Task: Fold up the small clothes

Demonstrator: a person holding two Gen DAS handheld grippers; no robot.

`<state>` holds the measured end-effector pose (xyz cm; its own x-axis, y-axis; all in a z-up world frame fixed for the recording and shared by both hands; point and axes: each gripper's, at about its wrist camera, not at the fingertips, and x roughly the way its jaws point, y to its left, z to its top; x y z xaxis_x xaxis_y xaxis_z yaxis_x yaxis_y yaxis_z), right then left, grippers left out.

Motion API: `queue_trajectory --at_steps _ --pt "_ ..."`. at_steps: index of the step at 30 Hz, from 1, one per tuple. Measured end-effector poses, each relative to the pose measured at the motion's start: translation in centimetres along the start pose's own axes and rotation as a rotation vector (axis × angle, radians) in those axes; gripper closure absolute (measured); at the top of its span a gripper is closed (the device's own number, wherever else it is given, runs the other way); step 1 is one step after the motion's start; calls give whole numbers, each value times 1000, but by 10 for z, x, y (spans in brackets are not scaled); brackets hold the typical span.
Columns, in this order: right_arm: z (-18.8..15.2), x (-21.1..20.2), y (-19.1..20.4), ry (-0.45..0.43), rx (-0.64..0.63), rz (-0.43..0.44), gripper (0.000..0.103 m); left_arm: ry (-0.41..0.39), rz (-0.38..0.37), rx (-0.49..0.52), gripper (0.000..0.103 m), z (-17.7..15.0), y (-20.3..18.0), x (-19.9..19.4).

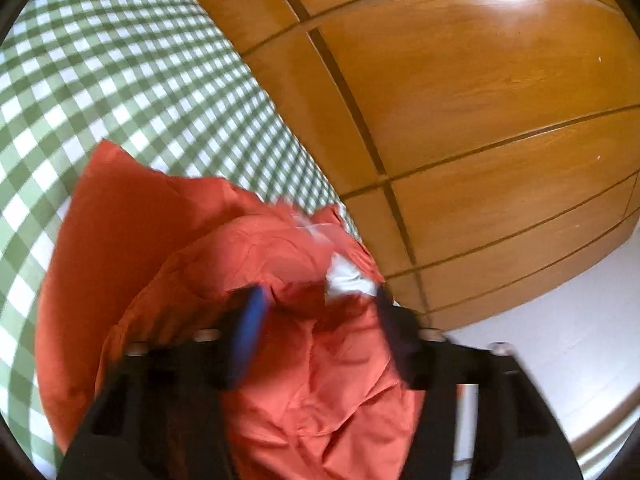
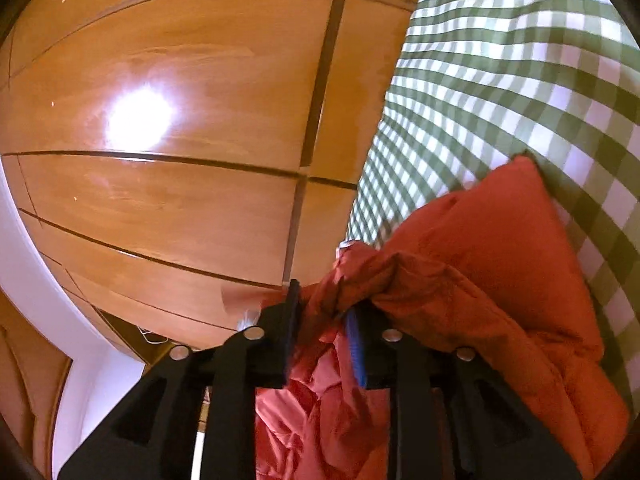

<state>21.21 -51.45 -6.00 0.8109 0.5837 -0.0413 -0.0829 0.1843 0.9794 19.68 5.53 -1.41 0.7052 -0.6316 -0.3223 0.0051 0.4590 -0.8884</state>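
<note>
Green-and-white checked cloth (image 1: 120, 80) covers the surface, with glossy wooden panels (image 1: 480, 100) and a white wall (image 1: 560, 320) behind. An orange garment (image 1: 160, 240) is lifted off the cloth, bunched between both claws. The left claw (image 1: 320, 304) stands fairly wide with fabric and a white label (image 1: 348, 280) between its fingers; whether it pinches is unclear. The right claw (image 2: 320, 312) is narrow, gripping a fold of the garment.
</note>
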Motion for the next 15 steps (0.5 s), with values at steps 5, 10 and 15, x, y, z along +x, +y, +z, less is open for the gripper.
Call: queue_trajectory --at_steps 5,10,15 --pt "-5 -19 23 -26 -98 -30 37 -112 -56 -9 21 -5 3 -32" --pt "-31 -39 93 -59 -460 -218 25 -222 82 104 19 -19 -13 -72" --pt "-76 16 134 88 -866 -516 25 -167 230 439 19 -57 -67 -62"
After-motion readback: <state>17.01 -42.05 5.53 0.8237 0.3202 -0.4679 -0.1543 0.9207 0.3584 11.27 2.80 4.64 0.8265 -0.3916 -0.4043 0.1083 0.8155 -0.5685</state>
